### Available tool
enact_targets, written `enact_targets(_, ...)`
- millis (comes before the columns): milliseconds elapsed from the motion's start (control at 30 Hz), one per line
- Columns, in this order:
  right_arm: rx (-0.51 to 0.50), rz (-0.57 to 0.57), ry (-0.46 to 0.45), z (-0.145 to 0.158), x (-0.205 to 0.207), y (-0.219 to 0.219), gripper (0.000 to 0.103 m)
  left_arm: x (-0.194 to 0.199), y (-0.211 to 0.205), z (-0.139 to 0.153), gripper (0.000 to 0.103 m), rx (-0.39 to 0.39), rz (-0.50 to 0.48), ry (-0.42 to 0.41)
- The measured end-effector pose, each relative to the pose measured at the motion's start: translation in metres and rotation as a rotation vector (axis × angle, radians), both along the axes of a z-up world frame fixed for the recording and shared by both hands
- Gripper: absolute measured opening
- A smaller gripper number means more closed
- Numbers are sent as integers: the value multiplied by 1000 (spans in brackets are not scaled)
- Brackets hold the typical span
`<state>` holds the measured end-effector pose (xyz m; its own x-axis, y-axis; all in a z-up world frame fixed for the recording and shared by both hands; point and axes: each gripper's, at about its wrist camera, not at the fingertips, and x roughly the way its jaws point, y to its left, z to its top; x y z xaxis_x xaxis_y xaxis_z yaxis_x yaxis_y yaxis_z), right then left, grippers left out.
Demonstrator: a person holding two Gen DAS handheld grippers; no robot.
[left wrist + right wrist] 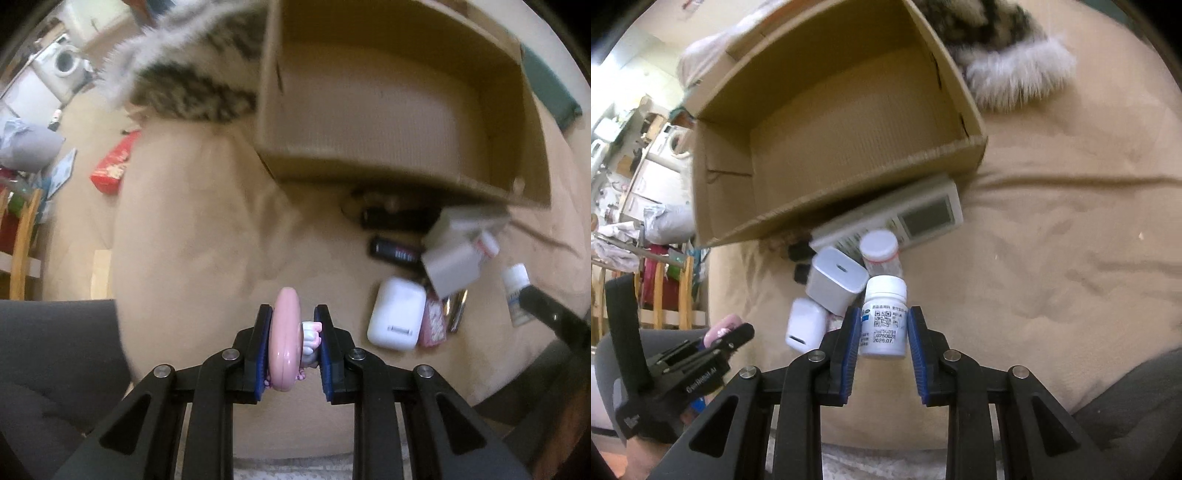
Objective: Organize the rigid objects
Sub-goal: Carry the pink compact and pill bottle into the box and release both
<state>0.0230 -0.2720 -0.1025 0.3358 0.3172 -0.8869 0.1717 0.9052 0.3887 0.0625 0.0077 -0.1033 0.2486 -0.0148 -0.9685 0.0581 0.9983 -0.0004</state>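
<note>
Currently, a pink disc-shaped toy [283, 341] with a small white figure on its side is clamped edge-on between the narrowed jaws of the left gripper [292, 347], which is held above a tan blanket [192, 251]. From the right wrist view, the left gripper [733, 334] is seen at lower left with the pink toy [721, 328] showing at its tip.

The right gripper [883, 345] is positioned around a white pill bottle [884, 317]; its blue pads sit just beside the bottle's sides, but whether they press on it cannot be told.

An open cardboard box [827, 221] is seen tilted above the blanket, its inside bare. Just below its near wall lies a cluster of items: a white remote control [923, 216], a white charger block [836, 280], a second, clear bottle with a white cap [881, 249], a white earbud case [805, 325] and black cylindrical objects [395, 251]. A striped furry item [1008, 55] lies beyond the box.
</note>
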Motion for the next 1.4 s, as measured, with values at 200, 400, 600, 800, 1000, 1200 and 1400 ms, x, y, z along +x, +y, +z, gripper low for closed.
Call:
enact_targets(200,9,11,-89,33,-3,-2,28,-2,7,45,21,-24,40,-100)
enact_targets(400,9,48,-172,68,6,0,28,15,2,74,21,-31,32,-154)
enact_targets(600,-8,81,-220,89,35,4,27,45,-15,86,20,-29,14,-190)
enact_targets(800,-42,105,-256,97,69,3,27,77,-37,99,20,-25,-16,-229)
enact_targets(1000,-62,116,-248,83,107,1,27,104,-66,93,20,-2,-69,-248)
enact_targets(1200,-45,112,-199,48,127,-1,27,118,-79,59,20,-12,-110,-236)
enact_targets(1400,-69,151,-153,24,134,8,14,124,-77,28,20,-31,-86,-163)
